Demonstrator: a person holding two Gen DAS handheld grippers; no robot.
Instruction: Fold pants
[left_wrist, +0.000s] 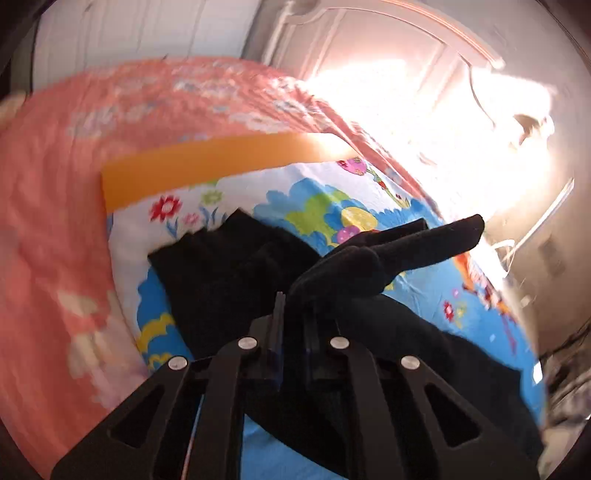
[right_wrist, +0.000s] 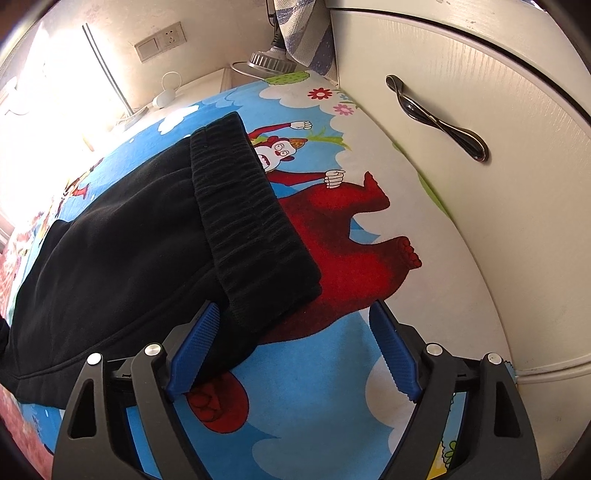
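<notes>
Black pants (right_wrist: 122, 251) lie on a cartoon-print sheet (right_wrist: 325, 391), their ribbed waistband (right_wrist: 251, 221) towards the cabinet. My right gripper (right_wrist: 295, 310) is open just above the waistband's near corner. That corner lies by the left blue pad (right_wrist: 195, 347), and neither pad presses on it. In the left wrist view the other end of the pants (left_wrist: 229, 266) lies crumpled on the sheet. My left gripper (left_wrist: 295, 302) is shut on a bunch of the black cloth (left_wrist: 373, 262), which rises from the fingertips towards the upper right.
A white cabinet door with a dark handle (right_wrist: 439, 118) stands close on the right of the bed. A small fan (right_wrist: 269, 61) and a wall socket (right_wrist: 159, 40) are at the far end. A pink quilt (left_wrist: 55, 221) and an orange strip (left_wrist: 221, 162) lie beyond the sheet.
</notes>
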